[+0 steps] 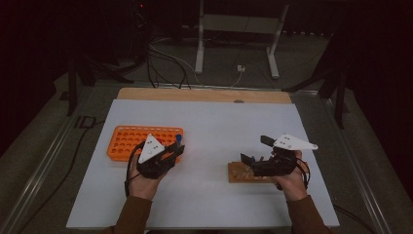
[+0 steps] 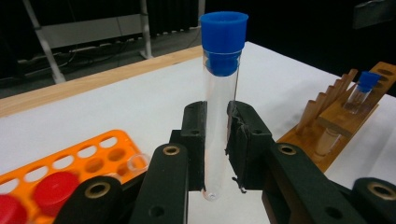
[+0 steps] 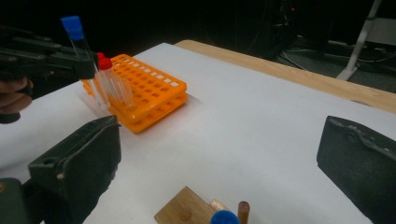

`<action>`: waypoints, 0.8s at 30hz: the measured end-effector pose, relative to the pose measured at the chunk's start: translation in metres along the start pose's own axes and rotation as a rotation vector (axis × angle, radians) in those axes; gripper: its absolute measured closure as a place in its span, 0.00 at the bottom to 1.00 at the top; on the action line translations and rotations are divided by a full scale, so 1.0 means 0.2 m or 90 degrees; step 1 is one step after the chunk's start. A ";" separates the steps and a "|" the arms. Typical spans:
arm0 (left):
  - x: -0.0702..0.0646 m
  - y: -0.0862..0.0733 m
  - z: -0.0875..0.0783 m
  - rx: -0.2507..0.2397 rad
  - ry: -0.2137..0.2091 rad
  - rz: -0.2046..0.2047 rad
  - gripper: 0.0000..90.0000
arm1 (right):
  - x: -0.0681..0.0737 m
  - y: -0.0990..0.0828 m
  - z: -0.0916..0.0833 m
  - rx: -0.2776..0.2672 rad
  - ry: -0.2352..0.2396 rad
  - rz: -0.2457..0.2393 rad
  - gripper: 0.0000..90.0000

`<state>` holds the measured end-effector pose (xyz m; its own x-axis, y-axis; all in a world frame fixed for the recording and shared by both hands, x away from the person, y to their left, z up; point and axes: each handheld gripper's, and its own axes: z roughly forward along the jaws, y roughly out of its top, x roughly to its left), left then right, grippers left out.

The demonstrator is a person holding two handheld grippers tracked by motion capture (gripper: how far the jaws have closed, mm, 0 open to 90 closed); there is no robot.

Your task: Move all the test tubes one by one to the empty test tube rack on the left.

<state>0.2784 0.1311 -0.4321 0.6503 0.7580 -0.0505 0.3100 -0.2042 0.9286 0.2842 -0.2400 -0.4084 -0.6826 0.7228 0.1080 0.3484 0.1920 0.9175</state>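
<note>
Left gripper (image 2: 217, 140): clamped on clear test tube (image 2: 218, 121), upright, blue cap (image 2: 223, 39) on top, held just off the orange rack's (image 1: 127, 140) right end.
Right gripper (image 3: 219, 163): jaws wide apart, nothing between, over wooden rack (image 1: 243, 173).
Orange rack: red-capped tubes (image 3: 105, 70) at near corner.
Table (image 1: 219, 122): white.

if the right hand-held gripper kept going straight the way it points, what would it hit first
Likely the orange rack; bare white table lies between. Its open jaws point that way, though depth is hard to judge.
</note>
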 end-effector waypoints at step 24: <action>0.17 -0.06 -0.17 0.000 0.073 -0.021 0.86 | -0.05 -0.04 -0.03 -0.002 -0.021 0.018 0.00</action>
<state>0.2731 0.1805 -0.4322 0.5562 0.8301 -0.0392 0.3307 -0.1778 0.9268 0.2832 -0.2526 -0.4145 -0.6511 0.7494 0.1206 0.3646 0.1694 0.9156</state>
